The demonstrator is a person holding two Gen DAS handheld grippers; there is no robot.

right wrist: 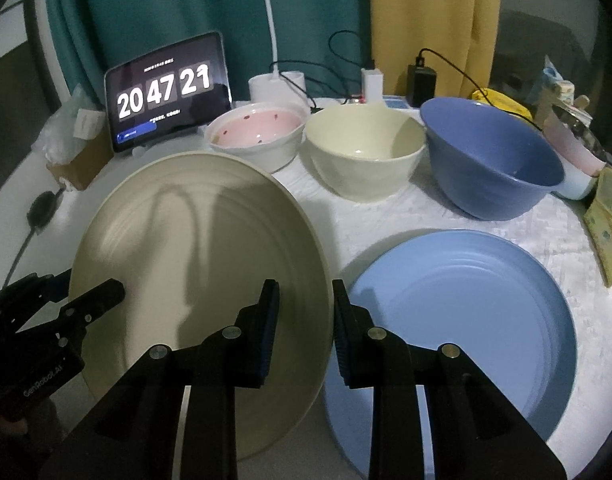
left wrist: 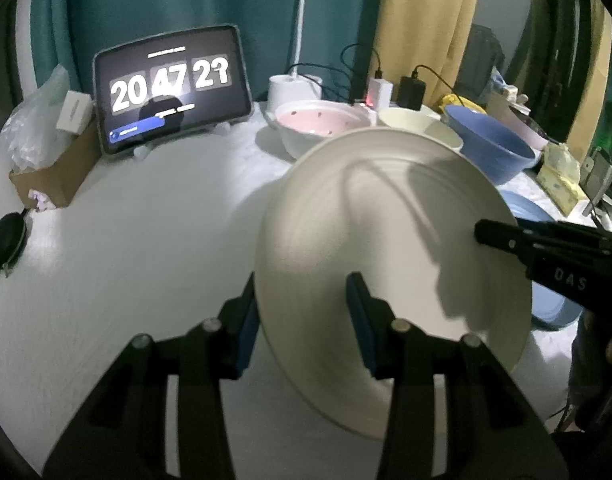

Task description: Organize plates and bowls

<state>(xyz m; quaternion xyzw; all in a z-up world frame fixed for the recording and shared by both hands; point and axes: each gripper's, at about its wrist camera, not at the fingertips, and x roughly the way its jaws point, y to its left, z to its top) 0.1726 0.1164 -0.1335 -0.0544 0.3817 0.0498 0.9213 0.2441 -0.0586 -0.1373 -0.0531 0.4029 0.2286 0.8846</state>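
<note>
**Cream plate held between two claws above a dim worktop**

A white worktop (right wrist: pixel 445 216) stands before teal and mustard curtains in poor light, with a tablet (right wrist: pixel 168 92) showing a clock propped at the back. Along the rear sit three bowls in a row: a pink bowl (right wrist: pixel 258 136), a cream bowl (right wrist: pixel 365 148) and a blue bowl (right wrist: pixel 493 160). A blue plate (right wrist: pixel 465 320) lies flat on the worktop, nearer than the bowls.

The cream plate (right wrist: pixel 202 280) is tilted, clear of the worktop, to the left of the blue plate. The left claw (left wrist: pixel 302 320) straddles its left rim, one pad behind the plate and one on its face. The right claw (right wrist: pixel 304 328) straddles the opposite rim, its jaws set narrowly around the edge. Both claws grip the plate.

Much is obscured. In the left wrist view the plate hides most of the cream bowl and all but a sliver of the blue plate, and motion blur smears the plate's rings and the clock's last digit. The plate's near edge is covered by the claw bodies in both views. The clutter at the right edge of the worktop is too dark to identify, as are the items by the cardboard box (left wrist: pixel 54 176) at the left.
</note>
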